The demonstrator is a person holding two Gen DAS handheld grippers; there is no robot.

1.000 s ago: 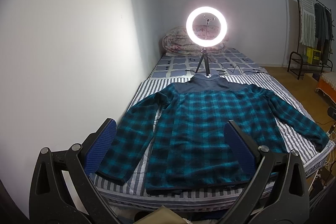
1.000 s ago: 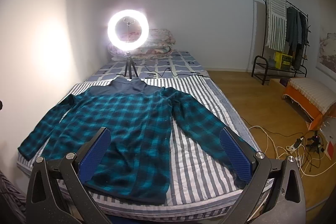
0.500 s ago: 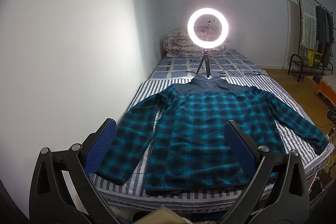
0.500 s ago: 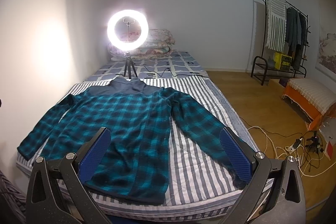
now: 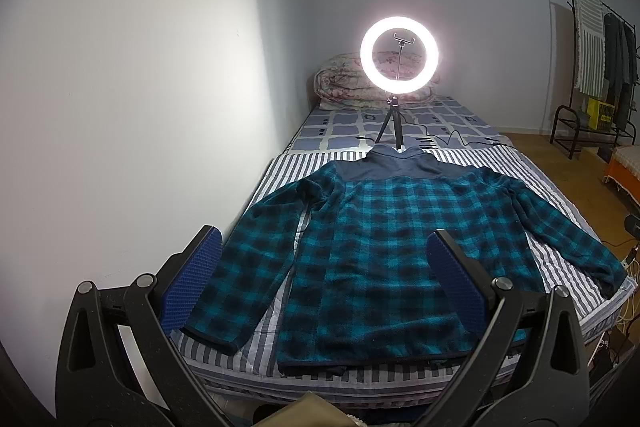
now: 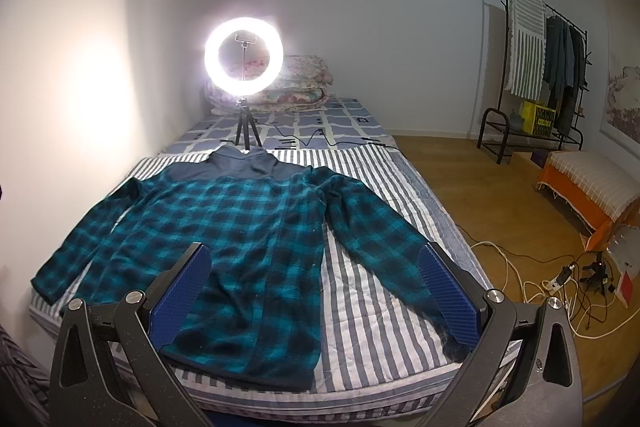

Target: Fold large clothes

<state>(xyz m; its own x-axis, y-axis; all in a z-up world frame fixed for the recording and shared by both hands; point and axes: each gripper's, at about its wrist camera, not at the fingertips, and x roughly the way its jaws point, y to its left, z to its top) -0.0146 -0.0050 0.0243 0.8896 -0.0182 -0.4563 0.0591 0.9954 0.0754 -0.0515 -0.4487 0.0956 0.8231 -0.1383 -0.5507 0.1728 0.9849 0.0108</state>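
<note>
Both grippers hung above the foot of the bed (image 5: 552, 187), touching nothing: the left gripper (image 5: 324, 279) and the right gripper (image 6: 314, 287) each had their blue-padded fingers spread wide with nothing between them. Ahead lay the plaid fleece jacket (image 5: 384, 251) (teal and black, with a plain navy yoke), spread flat on the striped cover, sleeves angled outward, collar toward the lit ring light (image 5: 399, 55) standing beyond it.

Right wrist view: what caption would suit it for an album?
Open right gripper hovers above a teal plaid jacket spread flat on a striped bed.
</note>
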